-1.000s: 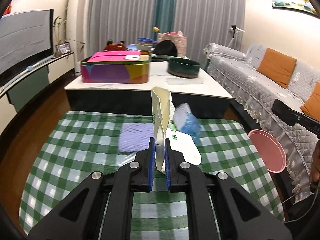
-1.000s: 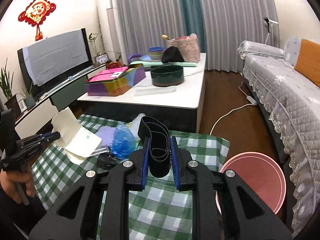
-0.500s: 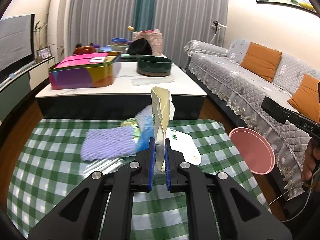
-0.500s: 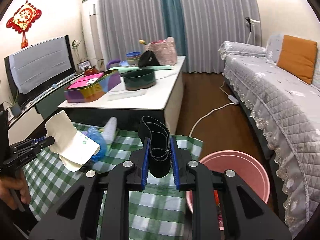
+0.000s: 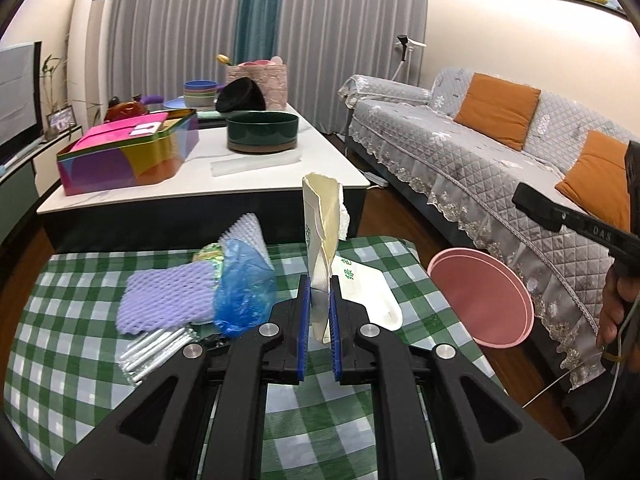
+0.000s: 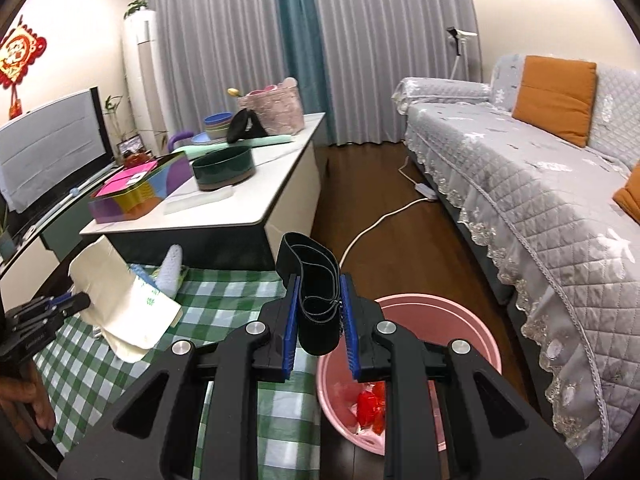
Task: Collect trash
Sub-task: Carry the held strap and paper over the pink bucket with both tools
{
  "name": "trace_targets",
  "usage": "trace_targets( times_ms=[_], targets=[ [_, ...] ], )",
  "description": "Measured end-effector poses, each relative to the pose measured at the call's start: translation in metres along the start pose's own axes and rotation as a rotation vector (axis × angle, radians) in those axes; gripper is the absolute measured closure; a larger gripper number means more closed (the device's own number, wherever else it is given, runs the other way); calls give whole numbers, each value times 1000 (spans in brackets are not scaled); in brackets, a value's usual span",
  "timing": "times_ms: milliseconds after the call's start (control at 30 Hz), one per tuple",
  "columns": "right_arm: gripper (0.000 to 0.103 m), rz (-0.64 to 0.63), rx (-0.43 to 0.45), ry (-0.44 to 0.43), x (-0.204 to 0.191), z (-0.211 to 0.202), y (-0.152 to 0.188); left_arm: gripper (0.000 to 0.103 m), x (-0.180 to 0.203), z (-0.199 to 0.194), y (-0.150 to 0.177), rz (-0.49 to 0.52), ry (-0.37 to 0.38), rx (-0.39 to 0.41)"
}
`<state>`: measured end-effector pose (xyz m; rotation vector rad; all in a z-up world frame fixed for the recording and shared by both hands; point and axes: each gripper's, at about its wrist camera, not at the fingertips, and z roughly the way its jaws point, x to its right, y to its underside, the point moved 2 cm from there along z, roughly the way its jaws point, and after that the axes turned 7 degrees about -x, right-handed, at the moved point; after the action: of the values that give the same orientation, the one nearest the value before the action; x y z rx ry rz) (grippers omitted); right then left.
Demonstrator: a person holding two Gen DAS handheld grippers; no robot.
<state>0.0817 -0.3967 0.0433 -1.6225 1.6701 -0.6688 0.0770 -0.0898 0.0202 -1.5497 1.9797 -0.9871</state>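
My right gripper [image 6: 319, 332] has its jaws clamped on a coiled black band [image 6: 316, 300], and my left gripper [image 5: 319, 320] has its jaws pinched narrow on a torn cream paper bag [image 5: 322, 240] that stands upright between them. The pink bin [image 6: 472, 336] sits on the floor just off the right end of the green-checked desk [image 5: 80, 360]; from my right wrist view its mouth is below and slightly right of the band, with red wrappers [image 6: 370, 404] already inside.

To do this drop well, I judge the band should be carried fully past the bin's near rim before I let go, since it is springy and may bounce off the edge. The bag is wide and light, so I would bring it low over the mouth and release it flat side down.

On the desk to the left lie a lilac foam net [image 5: 168, 300], a blue plastic bag [image 5: 244, 292] and clear wrappers [image 5: 156, 348].
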Motion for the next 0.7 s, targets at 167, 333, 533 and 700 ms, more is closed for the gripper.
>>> trace_targets(
  times_ms=[167, 333, 533, 700],
  targets=[
    [82, 24, 9, 42, 12, -3, -4, 94, 11, 6, -2, 19, 9, -10],
    [82, 62, 12, 83, 28, -3, -7, 94, 25, 14, -10, 41, 22, -9],
    [82, 102, 7, 131, 49, -1, -7, 94, 47, 28, -22, 58, 57, -4],
    [82, 118, -11, 158, 63, 6, -5, 94, 68, 47, -31, 67, 92, -15]
  ],
)
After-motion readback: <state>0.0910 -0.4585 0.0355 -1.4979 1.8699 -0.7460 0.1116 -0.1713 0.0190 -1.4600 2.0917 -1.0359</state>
